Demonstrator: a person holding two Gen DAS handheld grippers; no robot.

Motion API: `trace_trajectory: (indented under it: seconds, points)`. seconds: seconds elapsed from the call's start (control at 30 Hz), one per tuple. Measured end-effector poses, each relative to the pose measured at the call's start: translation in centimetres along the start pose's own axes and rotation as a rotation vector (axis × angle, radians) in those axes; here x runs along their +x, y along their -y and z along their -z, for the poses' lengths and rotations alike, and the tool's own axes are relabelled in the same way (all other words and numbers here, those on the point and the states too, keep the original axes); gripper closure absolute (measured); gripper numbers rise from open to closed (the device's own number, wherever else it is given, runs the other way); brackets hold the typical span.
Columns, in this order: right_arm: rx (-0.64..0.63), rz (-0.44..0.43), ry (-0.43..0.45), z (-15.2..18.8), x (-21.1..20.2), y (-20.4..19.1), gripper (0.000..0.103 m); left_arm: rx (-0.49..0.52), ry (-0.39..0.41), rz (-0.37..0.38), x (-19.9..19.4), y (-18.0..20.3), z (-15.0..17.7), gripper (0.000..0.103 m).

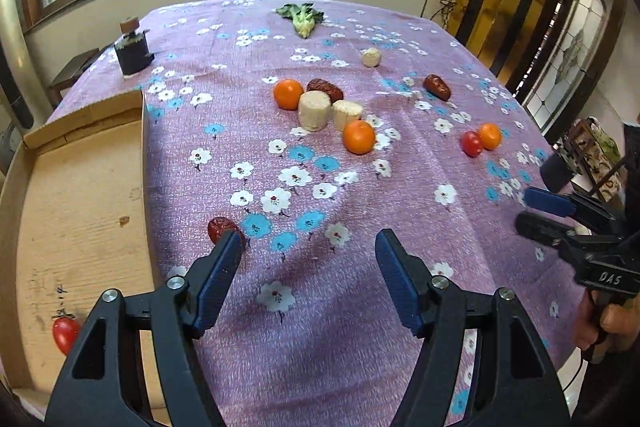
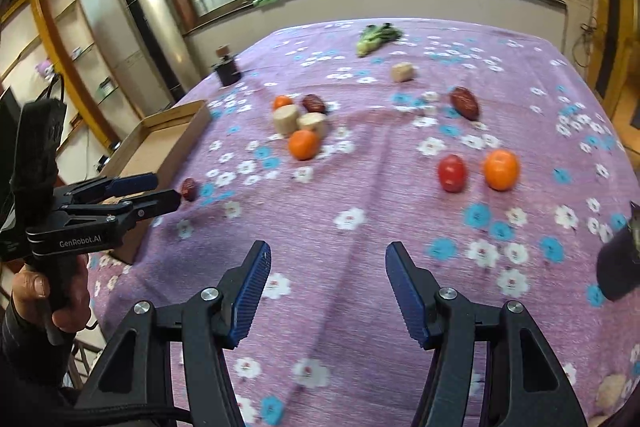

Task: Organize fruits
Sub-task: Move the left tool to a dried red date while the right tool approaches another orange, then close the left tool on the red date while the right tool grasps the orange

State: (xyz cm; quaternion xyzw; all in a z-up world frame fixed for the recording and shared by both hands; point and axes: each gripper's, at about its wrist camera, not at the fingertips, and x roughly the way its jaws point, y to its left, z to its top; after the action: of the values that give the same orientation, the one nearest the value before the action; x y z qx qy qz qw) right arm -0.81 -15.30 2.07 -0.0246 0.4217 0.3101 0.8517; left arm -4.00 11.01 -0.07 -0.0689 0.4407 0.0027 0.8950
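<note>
Fruits lie on a purple flowered tablecloth (image 1: 320, 195). A cardboard tray (image 1: 80, 211) at the left holds one red tomato (image 1: 64, 333). My left gripper (image 1: 308, 259) is open and empty, its left finger just beside a red date (image 1: 220, 227), which also shows in the right wrist view (image 2: 189, 188). Two oranges (image 1: 359, 136) (image 1: 288, 93) and a date (image 1: 325, 89) lie mid-table. A tomato (image 2: 452, 173) and an orange (image 2: 501, 169) lie ahead of my open, empty right gripper (image 2: 328, 267). Another date (image 2: 464, 102) lies farther back.
Three pale cylinder pieces (image 1: 315, 110) (image 1: 346, 113) (image 1: 371, 57) sit among the fruits. A green leafy vegetable (image 1: 303, 17) lies at the far edge. A dark jar (image 1: 132, 53) stands at the back left. A dark object (image 2: 618, 263) is at the right edge.
</note>
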Motion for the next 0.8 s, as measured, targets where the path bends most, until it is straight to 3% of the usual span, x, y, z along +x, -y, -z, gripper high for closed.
trace_trajectory:
  seconds: [0.37,0.53,0.7,0.8]
  points:
    - [0.100,0.130,0.048,-0.8,-0.2,5.9,0.041,-0.057,-0.060,-0.060,4.0,-2.4,-0.1,0.036]
    - [0.131,0.190,0.061,-2.2,1.0,8.3,0.041,-0.030,-0.082,-0.129,5.4,-2.9,-0.3,0.053]
    - [0.174,0.241,0.054,-3.5,2.8,10.4,0.042,-0.010,-0.077,-0.139,5.9,-2.8,-0.5,0.061]
    - [0.196,0.258,0.043,-4.1,4.2,11.5,0.042,-0.012,-0.070,-0.137,5.8,-3.1,-0.5,0.076]
